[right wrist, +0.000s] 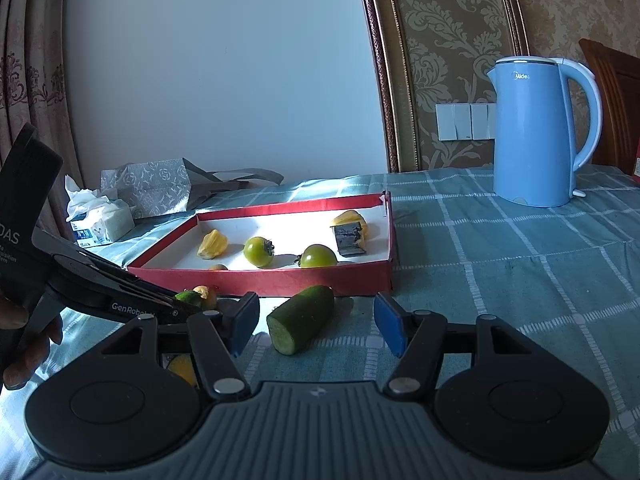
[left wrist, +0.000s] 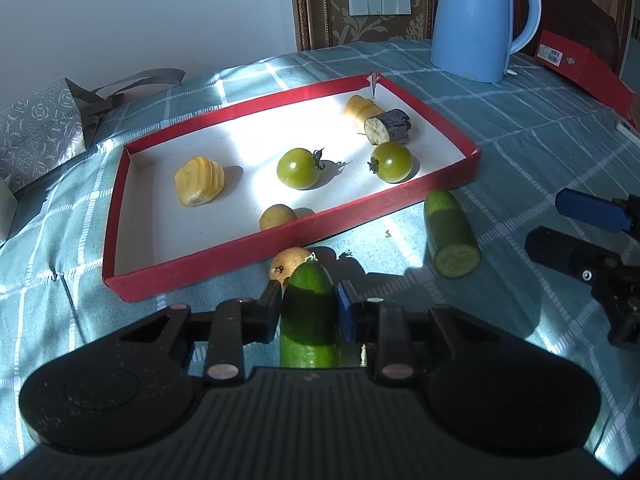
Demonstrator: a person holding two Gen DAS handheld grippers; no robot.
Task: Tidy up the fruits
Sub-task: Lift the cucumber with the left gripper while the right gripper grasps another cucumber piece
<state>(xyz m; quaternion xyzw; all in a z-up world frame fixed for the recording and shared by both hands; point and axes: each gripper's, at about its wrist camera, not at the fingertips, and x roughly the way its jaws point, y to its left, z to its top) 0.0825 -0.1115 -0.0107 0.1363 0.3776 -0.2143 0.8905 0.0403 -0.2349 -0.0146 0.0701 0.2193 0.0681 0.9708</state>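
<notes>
Gripping the cucumber piece (left wrist: 307,312) just before the red tray (left wrist: 256,248), the left claw (left wrist: 308,300) is clenched on it. Lift clear of the tray's near wall, avoiding the small brown fruit (left wrist: 286,264) touching its tip. Beside it, the right claw (right wrist: 316,326) stands released, straddling the second cucumber piece (right wrist: 301,318) on the bench (left wrist: 520,128).

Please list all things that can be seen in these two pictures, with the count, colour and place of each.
tray: 1, red, on cloth
tomatoes: 2, green, in tray
yellow pieces: 2, in tray
eggplant piece: 1, dark, in tray
round fruit: 2, tan, one in tray, one before it
cucumber halves: 2, green, one on cloth, one held
kettle: 1, blue, behind tray
tissues: 1, white, far left
left gripper: shut on cucumber half
right gripper: open
</notes>
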